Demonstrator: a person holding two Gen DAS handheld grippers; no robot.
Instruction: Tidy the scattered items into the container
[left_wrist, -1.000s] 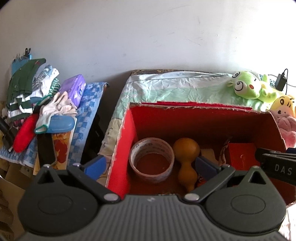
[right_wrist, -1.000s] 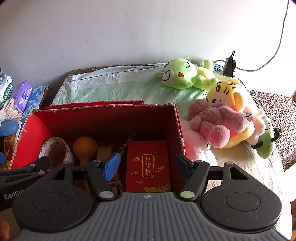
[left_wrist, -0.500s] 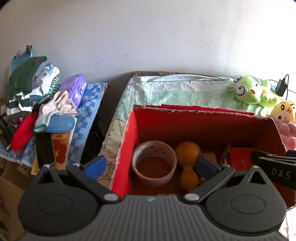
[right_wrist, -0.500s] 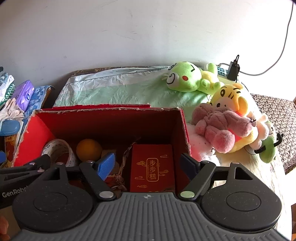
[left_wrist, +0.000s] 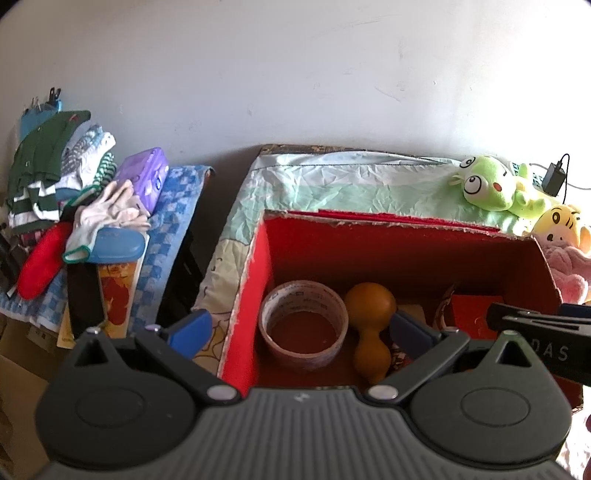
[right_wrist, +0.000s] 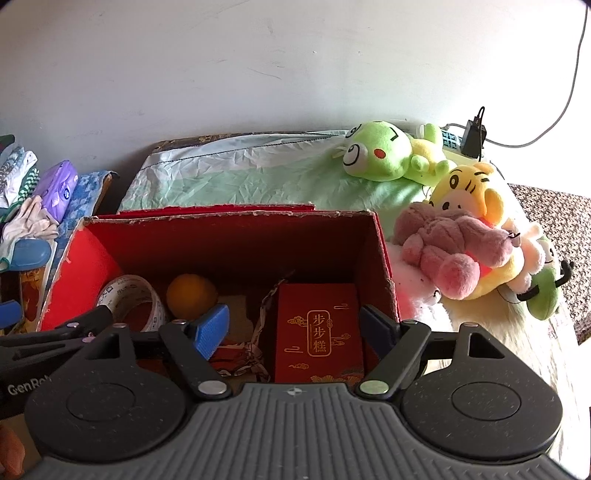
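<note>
Landmark: red box (right_wrist: 236, 236).
1. My left gripper (left_wrist: 299, 332), over the box's left wall: spread, empty.
2. Tape roll (left_wrist: 303, 323), inside left; gourd (left_wrist: 369, 325) beside it, both stowed.
3. Red packet (right_wrist: 317, 332), inside right, flat under my right gripper (right_wrist: 295, 328): spread wider than a second ago, nothing pinched.
4. Plush toys (right_wrist: 454, 240), right of the box, still outside.

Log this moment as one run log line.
left gripper: open, empty | right gripper: open, empty | red box: holds tape roll, gourd, red packet
</note>
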